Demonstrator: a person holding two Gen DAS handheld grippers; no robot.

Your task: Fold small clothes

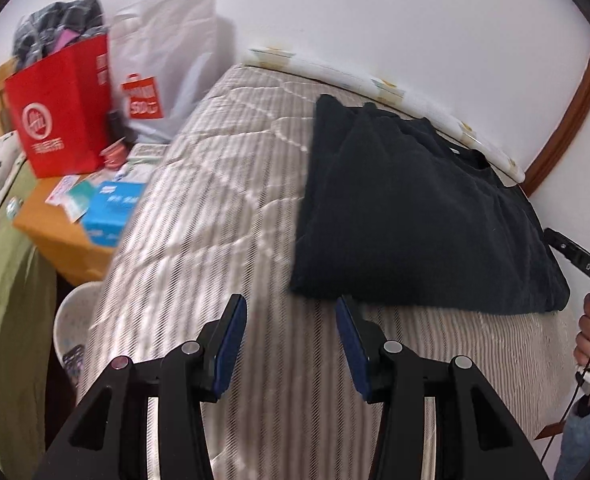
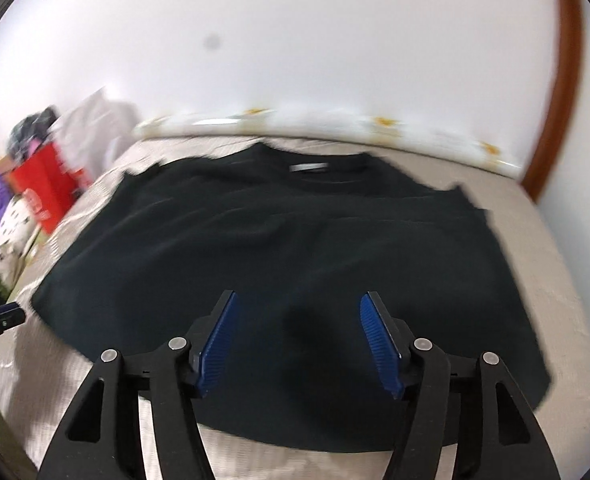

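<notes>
I've got the left gripper (image 1: pixel 291 316) low over the striped bedcover (image 1: pixel 223 208), jaws spread, holding nothing, just short of the near left corner of the black shirt (image 1: pixel 415 220). My right gripper (image 2: pixel 297 320) hovers above the shirt's near hem, jaws wide apart, empty; the shirt lies flat, collar toward the wall (image 2: pixel 295 40).

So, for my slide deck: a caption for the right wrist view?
Open right claw poised over a black top spread on the striped bed.
</notes>
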